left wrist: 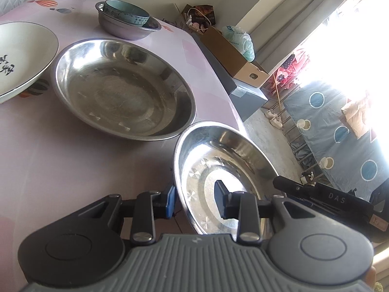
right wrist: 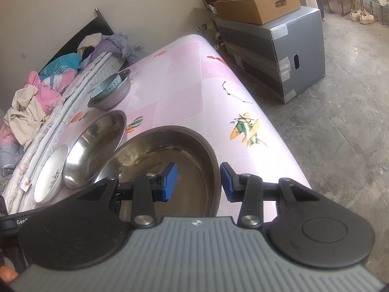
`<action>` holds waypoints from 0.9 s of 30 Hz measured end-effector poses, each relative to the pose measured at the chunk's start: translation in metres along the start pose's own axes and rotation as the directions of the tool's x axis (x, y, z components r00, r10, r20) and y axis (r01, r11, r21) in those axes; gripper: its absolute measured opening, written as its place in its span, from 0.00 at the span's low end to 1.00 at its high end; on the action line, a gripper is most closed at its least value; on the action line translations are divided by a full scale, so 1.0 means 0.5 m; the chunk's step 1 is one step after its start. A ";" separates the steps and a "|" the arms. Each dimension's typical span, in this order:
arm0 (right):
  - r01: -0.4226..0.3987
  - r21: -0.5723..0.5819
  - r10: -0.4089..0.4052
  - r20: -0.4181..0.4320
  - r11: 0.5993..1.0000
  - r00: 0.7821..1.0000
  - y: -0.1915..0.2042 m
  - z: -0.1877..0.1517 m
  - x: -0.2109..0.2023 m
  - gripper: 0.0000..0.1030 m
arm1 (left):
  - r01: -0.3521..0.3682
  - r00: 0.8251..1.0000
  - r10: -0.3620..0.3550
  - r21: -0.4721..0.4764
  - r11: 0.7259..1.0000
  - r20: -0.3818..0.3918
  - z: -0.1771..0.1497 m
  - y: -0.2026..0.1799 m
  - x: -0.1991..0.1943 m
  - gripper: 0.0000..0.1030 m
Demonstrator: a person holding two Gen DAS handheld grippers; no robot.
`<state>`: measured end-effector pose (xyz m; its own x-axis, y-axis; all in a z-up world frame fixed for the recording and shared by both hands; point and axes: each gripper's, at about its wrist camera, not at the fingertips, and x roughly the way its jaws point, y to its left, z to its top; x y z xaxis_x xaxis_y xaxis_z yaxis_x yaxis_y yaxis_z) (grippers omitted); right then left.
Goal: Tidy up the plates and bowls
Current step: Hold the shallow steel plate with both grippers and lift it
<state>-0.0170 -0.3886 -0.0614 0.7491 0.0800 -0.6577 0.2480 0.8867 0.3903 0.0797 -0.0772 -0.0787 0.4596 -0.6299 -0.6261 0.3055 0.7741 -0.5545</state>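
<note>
A steel plate (left wrist: 218,170) sits near the table's right edge, also seen in the right wrist view (right wrist: 170,170). My left gripper (left wrist: 195,200) is open with its jaws either side of this plate's left rim, apart from it. My right gripper (right wrist: 198,181) is open and straddles the plate's right rim; it shows in the left view (left wrist: 316,194). A larger steel plate (left wrist: 121,90) lies behind (right wrist: 94,146). A white painted plate (left wrist: 22,53) lies left (right wrist: 51,172). A teal bowl (left wrist: 126,12) sits inside a steel bowl (left wrist: 126,30) at the back (right wrist: 109,90).
The pink patterned tablecloth (left wrist: 73,158) covers the table. A grey box (right wrist: 279,48) with a cardboard box (right wrist: 257,4) on it stands beyond the table's far corner. A mattress with clothes (right wrist: 36,92) runs along the left. Concrete floor (right wrist: 340,133) lies right.
</note>
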 end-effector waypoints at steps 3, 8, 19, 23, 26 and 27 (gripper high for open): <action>-0.011 -0.006 0.011 -0.018 1.000 1.000 0.015 -0.025 -0.014 0.38 | -0.010 1.000 0.010 -0.004 1.000 0.001 -0.018 0.011 -0.028 0.32; -0.034 -0.018 0.034 -0.037 0.999 0.999 0.043 -0.055 -0.025 0.38 | -0.031 1.000 0.031 -0.016 0.999 0.004 -0.039 0.037 -0.064 0.32; 0.007 -0.079 -0.010 -0.045 0.997 0.999 0.073 -0.068 -0.002 0.36 | -0.160 0.986 0.154 0.120 0.980 0.056 -0.054 0.023 -0.058 0.30; 0.010 -0.064 -0.015 -0.067 0.998 0.998 0.067 -0.069 0.012 0.28 | -0.147 0.989 0.142 0.129 0.981 0.046 -0.055 0.020 -0.055 0.24; 0.006 -0.051 -0.010 -0.068 0.999 0.998 0.067 -0.069 0.013 0.26 | -0.164 0.986 0.159 0.131 0.978 0.051 -0.060 0.017 -0.056 0.23; 0.009 -0.050 -0.012 -0.064 0.999 0.998 0.068 -0.070 0.012 0.25 | -0.165 0.986 0.160 0.129 0.978 0.050 -0.060 0.016 -0.058 0.23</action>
<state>-0.0255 -0.3420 -0.0745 0.7050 0.0987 -0.7023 0.2236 0.9088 0.3522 0.0439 -0.0546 -0.0813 0.5436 -0.4943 -0.6784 0.3307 0.8689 -0.3682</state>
